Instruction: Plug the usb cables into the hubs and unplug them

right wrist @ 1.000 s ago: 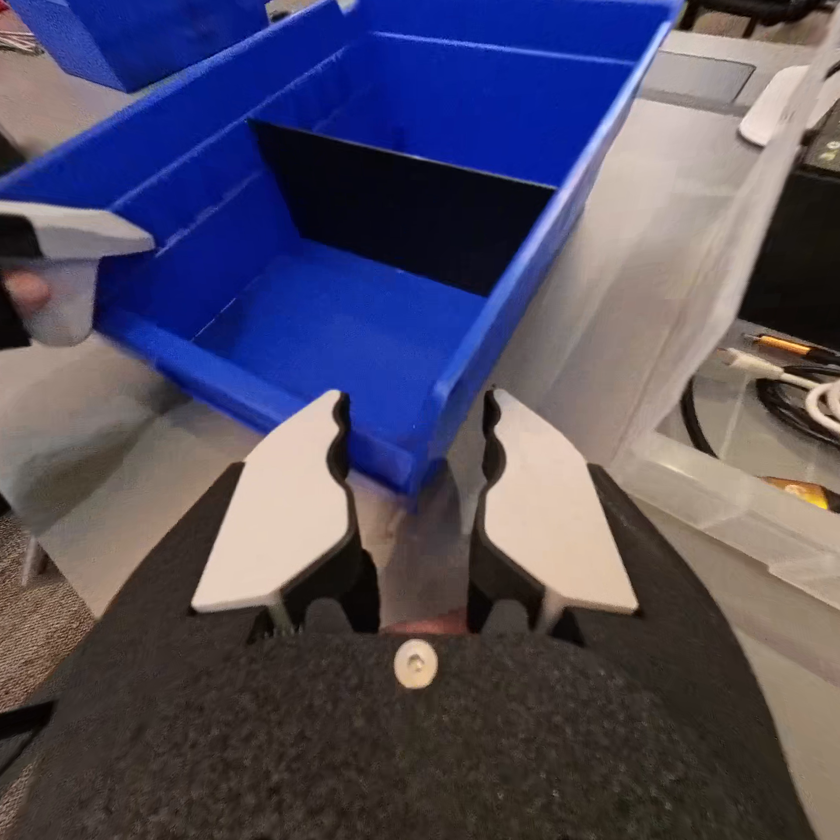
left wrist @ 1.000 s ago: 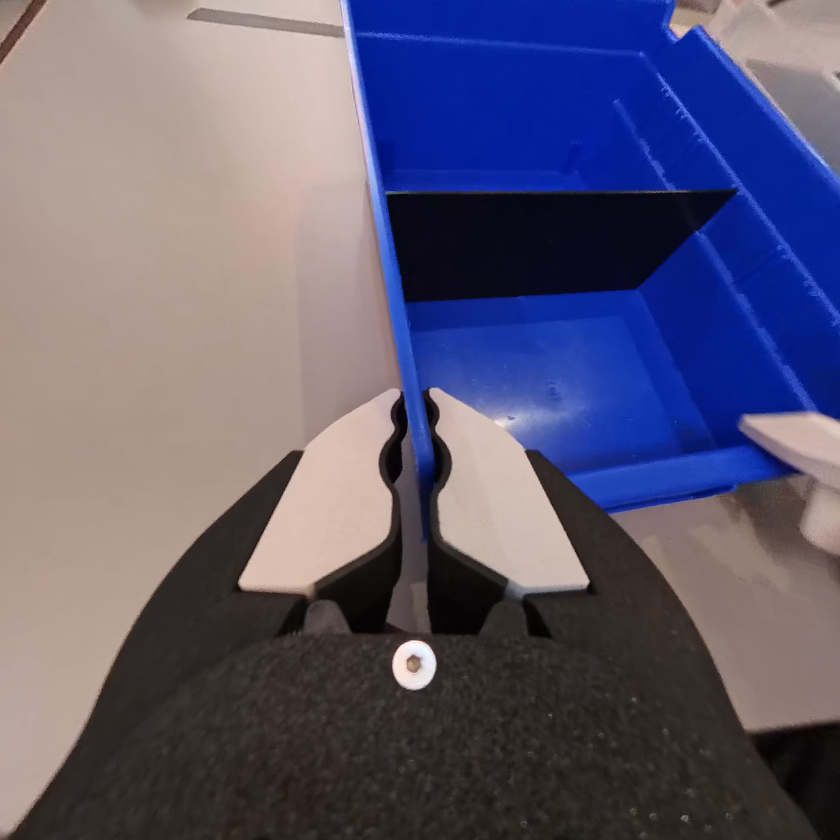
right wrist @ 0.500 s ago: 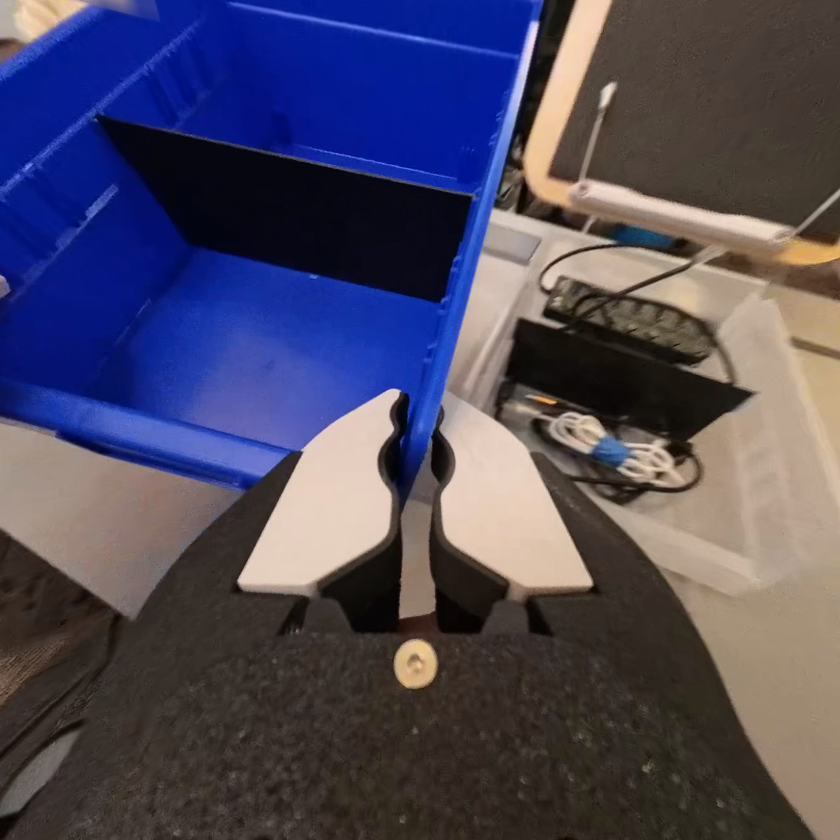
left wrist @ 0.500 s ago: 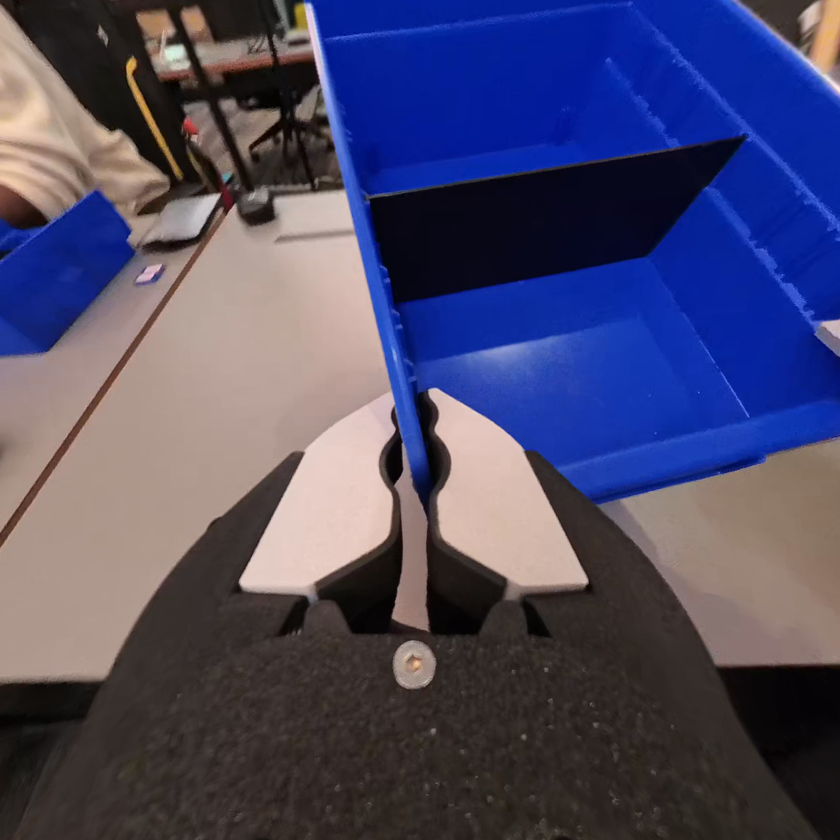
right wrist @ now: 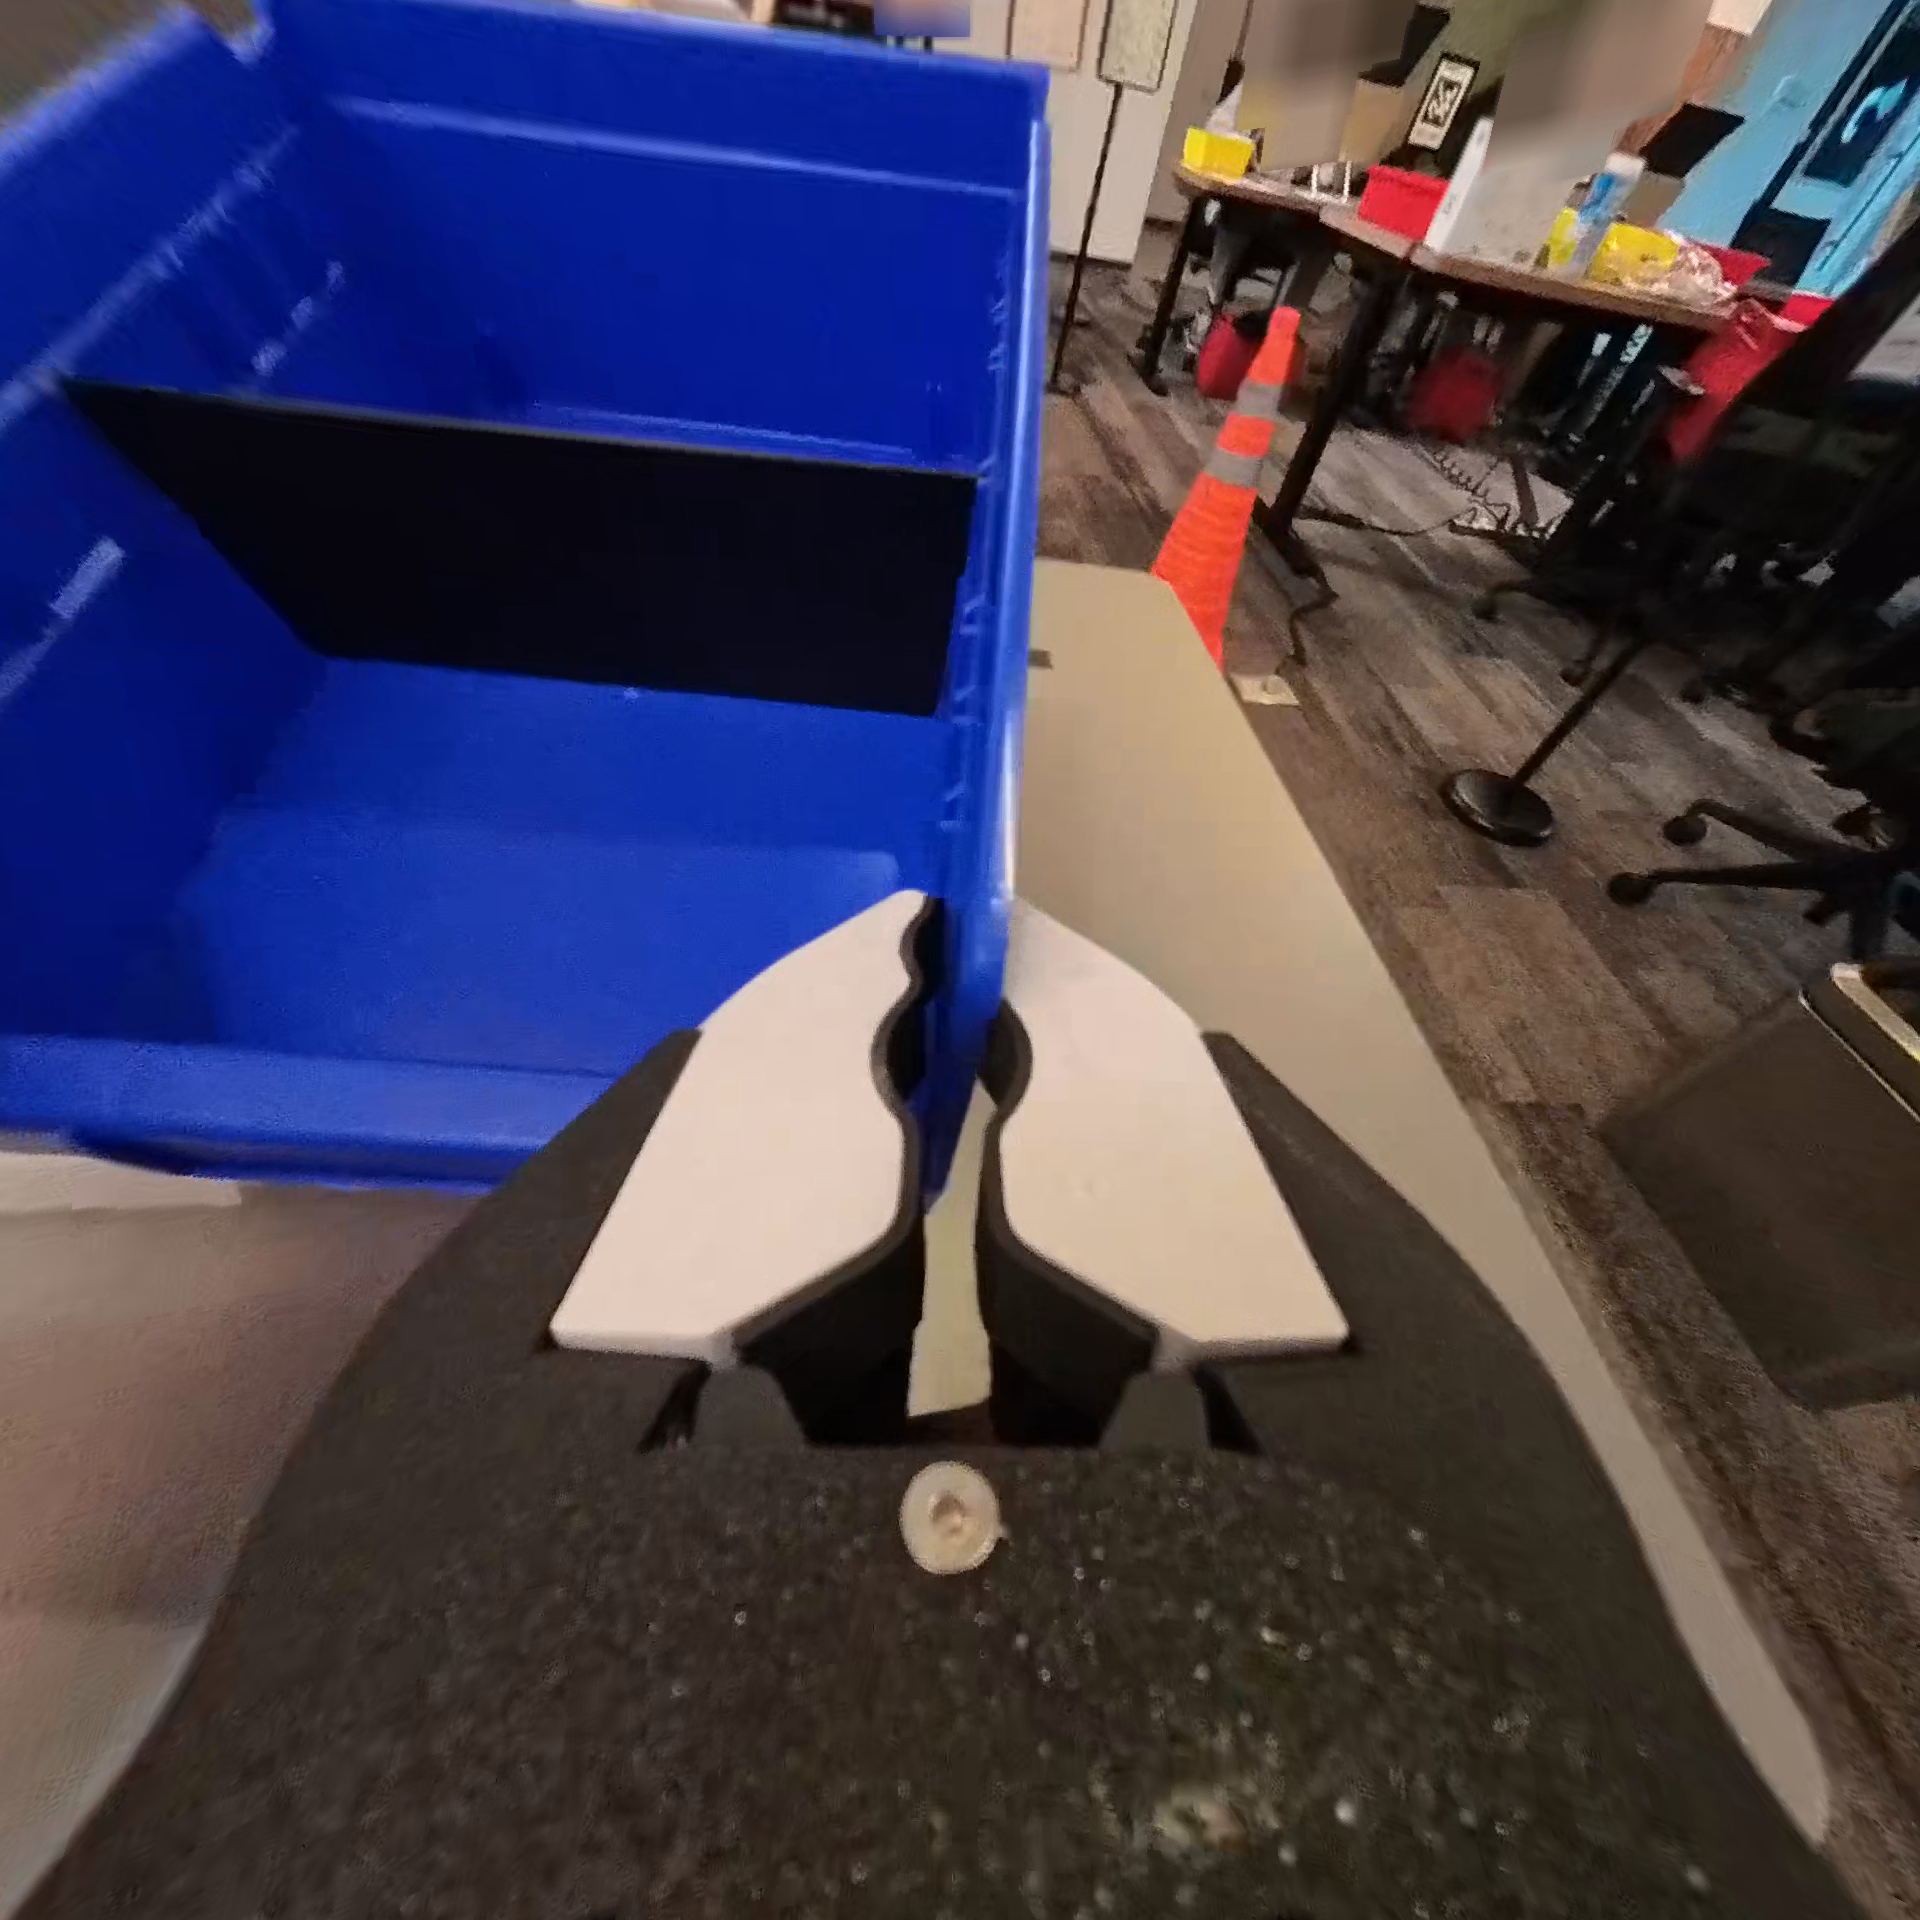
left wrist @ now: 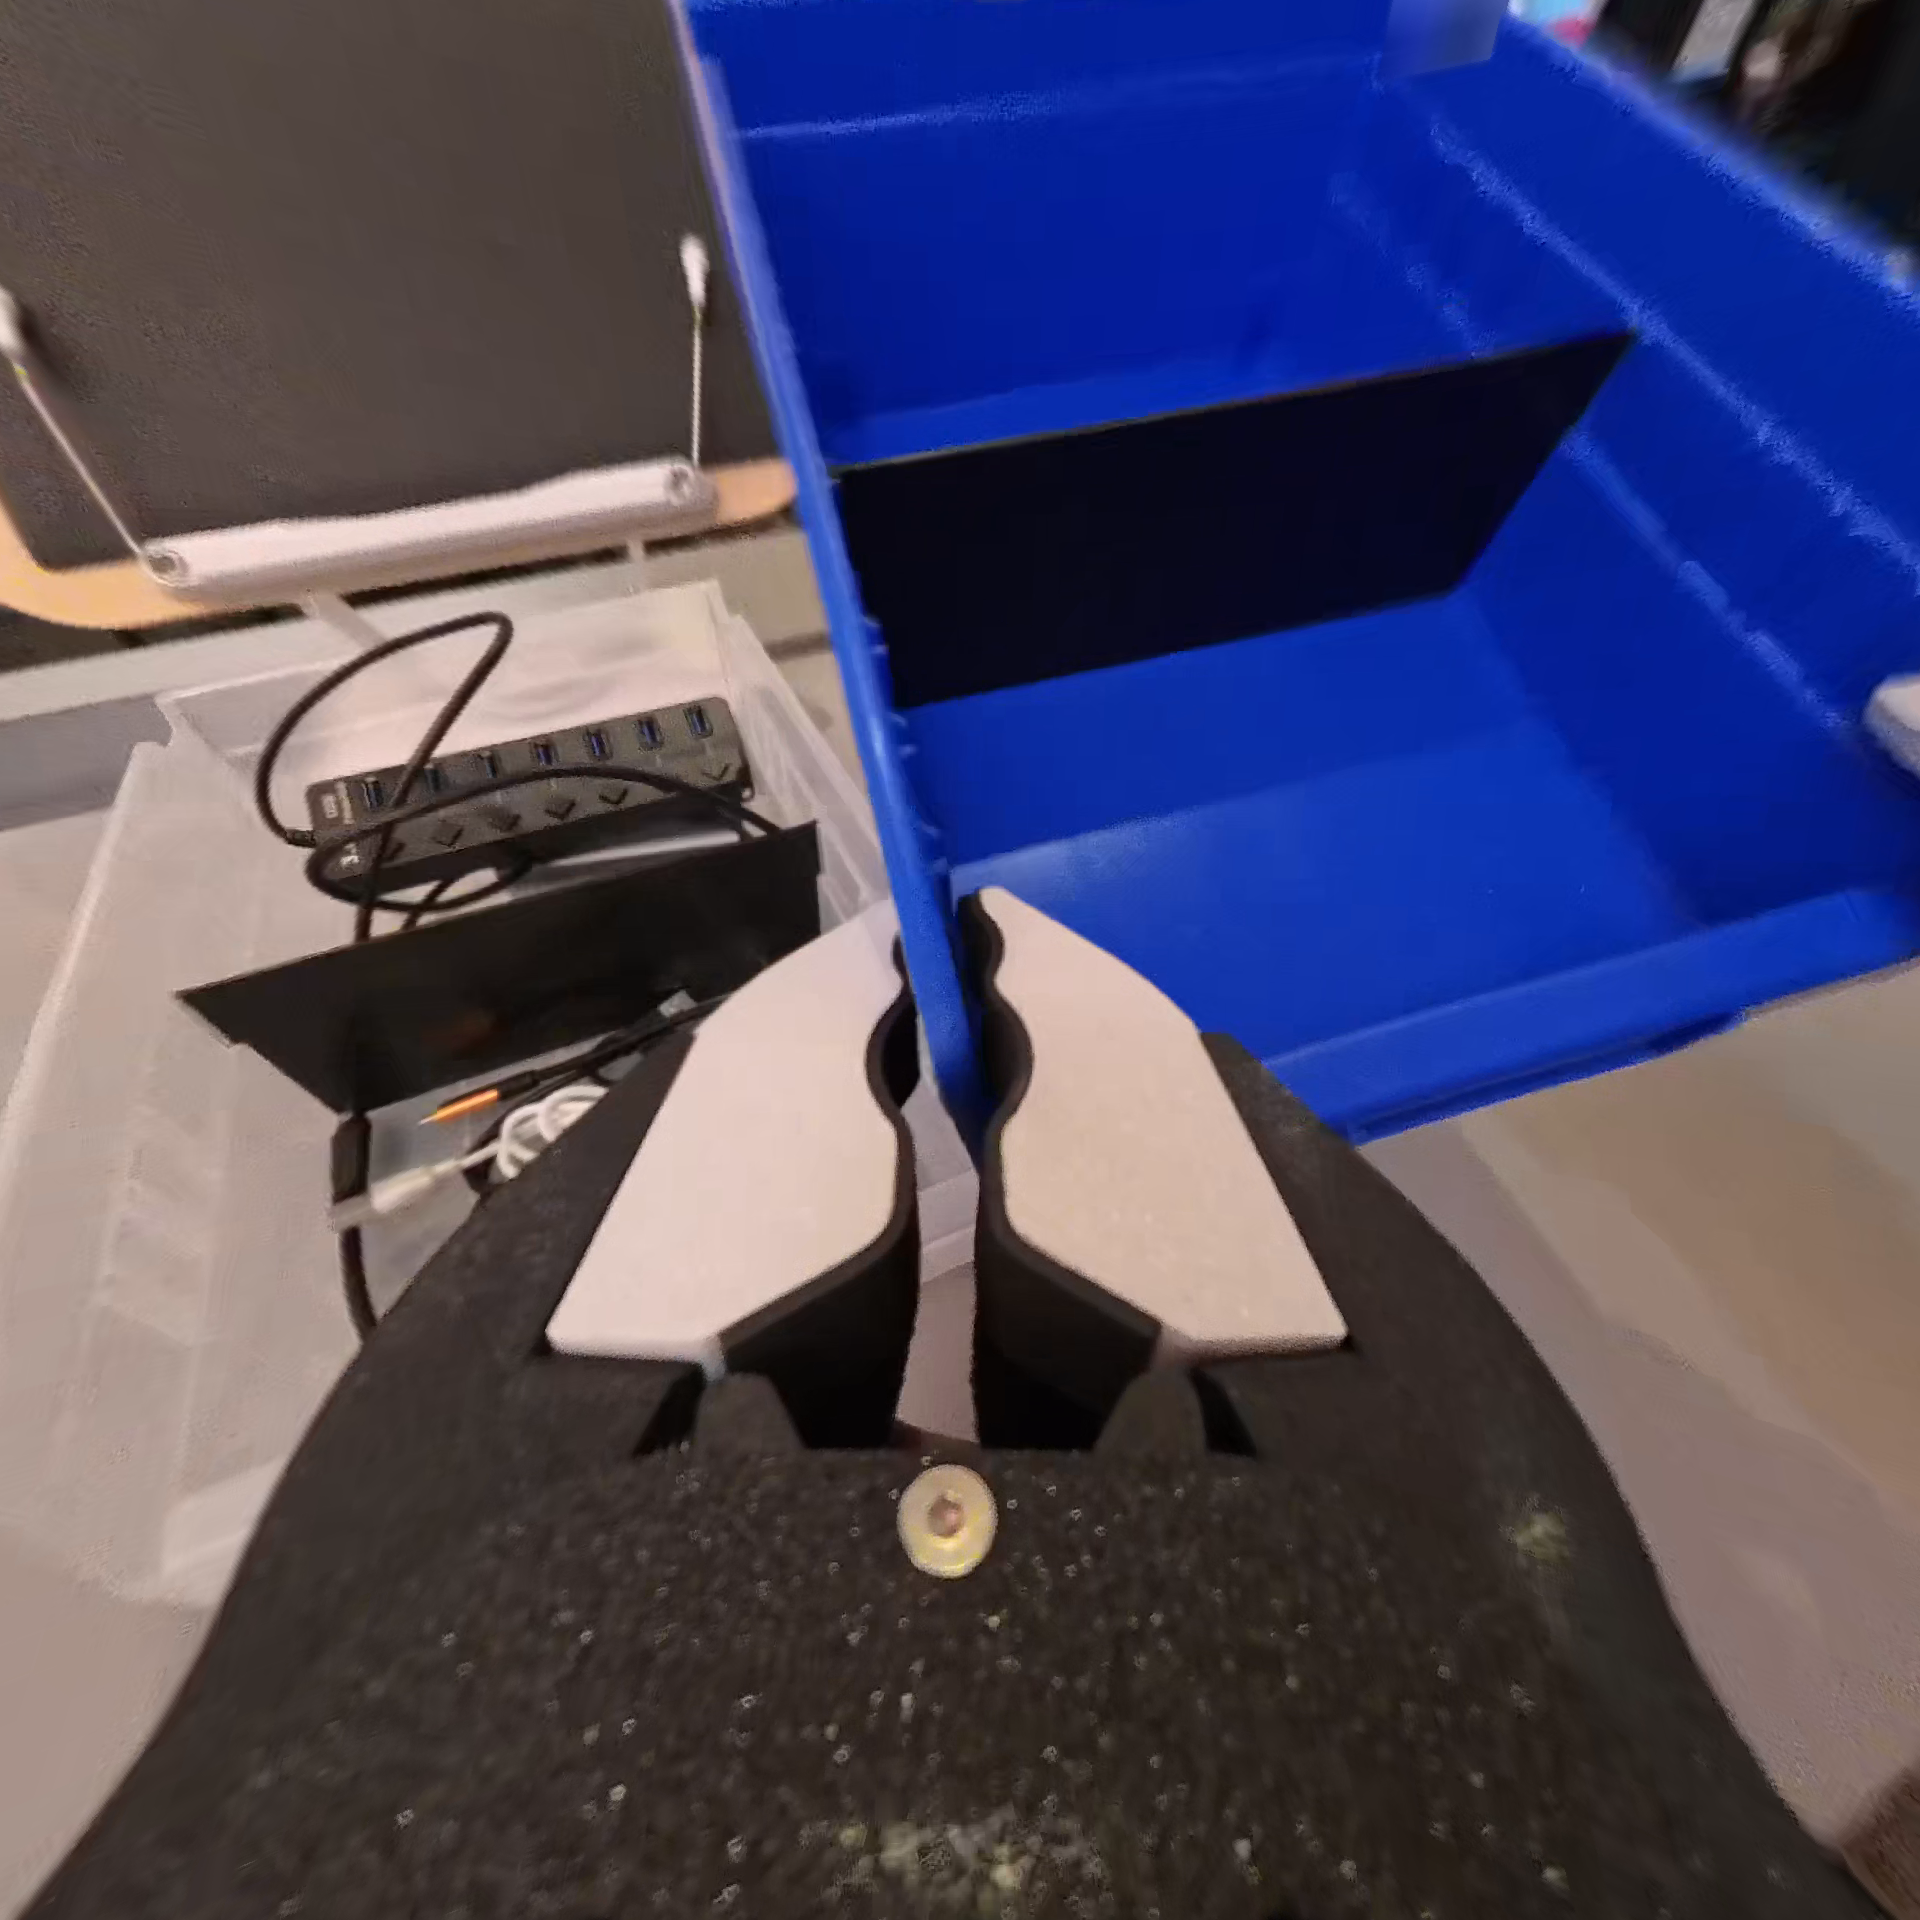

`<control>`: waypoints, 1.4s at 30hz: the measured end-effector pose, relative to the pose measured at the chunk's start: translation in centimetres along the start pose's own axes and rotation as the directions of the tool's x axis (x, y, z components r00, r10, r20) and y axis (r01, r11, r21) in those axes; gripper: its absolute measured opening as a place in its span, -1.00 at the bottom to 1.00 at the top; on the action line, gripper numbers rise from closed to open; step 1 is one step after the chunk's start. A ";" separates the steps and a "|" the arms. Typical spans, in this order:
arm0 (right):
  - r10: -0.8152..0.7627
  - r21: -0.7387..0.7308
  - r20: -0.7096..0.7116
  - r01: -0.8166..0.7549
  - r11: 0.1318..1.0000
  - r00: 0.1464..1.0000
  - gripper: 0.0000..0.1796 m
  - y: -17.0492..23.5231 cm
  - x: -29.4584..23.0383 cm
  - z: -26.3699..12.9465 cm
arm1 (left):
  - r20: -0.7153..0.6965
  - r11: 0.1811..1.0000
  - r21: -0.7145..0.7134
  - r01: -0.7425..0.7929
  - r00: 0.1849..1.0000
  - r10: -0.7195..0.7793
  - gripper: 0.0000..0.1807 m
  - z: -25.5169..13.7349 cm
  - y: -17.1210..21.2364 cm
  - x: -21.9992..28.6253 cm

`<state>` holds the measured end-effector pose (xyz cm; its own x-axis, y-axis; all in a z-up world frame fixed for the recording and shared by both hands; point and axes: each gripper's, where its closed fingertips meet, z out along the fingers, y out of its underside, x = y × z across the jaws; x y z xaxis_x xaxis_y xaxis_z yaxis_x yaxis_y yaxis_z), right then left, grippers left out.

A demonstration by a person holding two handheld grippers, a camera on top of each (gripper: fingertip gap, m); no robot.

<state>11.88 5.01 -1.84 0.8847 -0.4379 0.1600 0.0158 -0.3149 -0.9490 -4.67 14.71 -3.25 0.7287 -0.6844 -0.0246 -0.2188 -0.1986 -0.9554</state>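
Blue plastic is clamped between the pale fingers of both grippers: the left gripper (left wrist: 940,914) is closed on the left side wall of the blue bin (left wrist: 1351,862), and the right gripper (right wrist: 966,914) is closed on its right side wall (right wrist: 987,727). The bin is split by a black divider (left wrist: 1195,499), and nothing is seen in either compartment. To the left of the bin, in the left wrist view, a clear tub (left wrist: 125,987) is seen, itself split by a dark divider (left wrist: 499,966). A black usb hub (left wrist: 530,795) with a row of blue ports lies in its far compartment, while coiled usb cables (left wrist: 540,1122), white and black, lie in the near one. To the right, an orange traffic cone (right wrist: 1231,488) stands on the floor beyond the table (right wrist: 1143,831).
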 end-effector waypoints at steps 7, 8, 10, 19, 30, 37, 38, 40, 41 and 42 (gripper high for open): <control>0.116 0.051 0.177 -0.127 0.991 0.977 -0.95 2.5 5.1 2.5 | 0.045 0.988 0.014 -0.155 0.987 0.155 -0.95 2.6 -2.3 5.0; 0.141 0.056 0.183 -0.153 0.987 0.973 -0.95 2.5 5.5 2.4 | 0.045 0.985 0.023 -0.170 0.985 0.169 -0.95 2.6 -2.8 5.4; 0.114 0.036 0.109 -0.119 0.992 0.987 -0.94 3.1 7.1 2.7 | 0.037 0.978 0.034 -0.206 0.978 0.204 -0.94 2.8 -3.4 7.1; 0.149 -0.245 0.064 -0.129 0.961 0.987 -0.97 10.1 12.5 7.3 | -0.050 0.981 -0.138 -0.138 0.990 0.133 -0.90 9.1 4.4 13.0; 0.090 -0.278 0.174 -0.039 0.960 0.981 -0.96 10.4 8.8 12.1 | -0.078 0.981 -0.184 -0.060 0.996 0.046 -0.69 10.5 7.2 10.1; 0.019 -0.184 -0.008 -0.021 0.983 1.000 -0.58 8.1 11.0 8.3 | -0.227 0.984 -0.152 0.090 0.966 -0.123 -0.47 -0.3 5.5 4.5; 0.030 -0.138 0.001 -0.029 0.990 1.000 -0.57 6.7 10.3 6.9 | -0.150 0.988 -0.118 0.104 0.981 -0.121 -0.46 -1.7 5.4 1.1; 0.059 -0.049 0.127 -0.054 0.997 0.990 -0.55 3.8 5.8 4.1 | 0.043 0.988 -0.077 0.135 0.990 -0.132 -0.34 -3.7 6.0 -5.8; 0.055 -0.018 0.233 -0.052 0.998 0.971 -0.54 2.6 2.3 3.0 | 0.116 0.985 -0.082 0.150 0.983 -0.140 -0.27 -3.9 6.7 -8.4; 0.041 -0.006 0.337 -0.042 0.999 0.941 -0.51 1.9 -1.7 2.2 | 0.148 0.982 -0.105 0.154 0.979 -0.138 -0.24 -3.5 7.7 -9.8</control>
<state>11.42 6.99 -4.49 0.9898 -0.1413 0.0198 -0.0240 -0.3015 -0.9532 -15.73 17.45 -9.30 0.8401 -0.5387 0.0638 -0.1708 -0.3744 -0.9114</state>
